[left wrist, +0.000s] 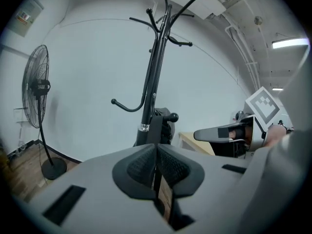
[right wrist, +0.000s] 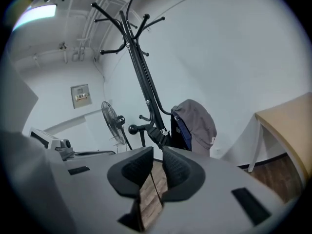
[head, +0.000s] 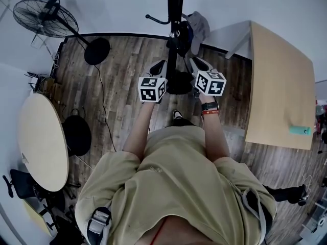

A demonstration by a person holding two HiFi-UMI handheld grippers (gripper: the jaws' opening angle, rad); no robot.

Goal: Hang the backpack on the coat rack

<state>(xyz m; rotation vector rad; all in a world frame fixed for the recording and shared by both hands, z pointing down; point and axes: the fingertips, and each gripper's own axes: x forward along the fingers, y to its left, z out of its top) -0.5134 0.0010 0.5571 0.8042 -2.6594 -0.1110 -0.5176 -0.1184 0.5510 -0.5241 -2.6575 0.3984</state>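
The black coat rack (head: 175, 4) rises straight ahead of me, its hooks spreading at the top (left wrist: 163, 18). A grey backpack (head: 196, 27) with a blue panel (right wrist: 195, 123) hangs against the pole at a low hook. My left gripper (head: 160, 66) is left of the pole, shut (left wrist: 157, 152) on a black strap (left wrist: 156, 128) that runs up to the pack. My right gripper (head: 198, 64) is right of the pole. Its jaws (right wrist: 157, 157) stand slightly apart, with a thin strap (right wrist: 152, 182) passing edge-on through the gap, untouched by the pads.
A standing fan (head: 46, 17) is at the back left, its cable trailing over the wood floor. A round table (head: 41, 142) with a black stool (head: 76, 134) is to my left. A rectangular table (head: 278, 86) stands to my right.
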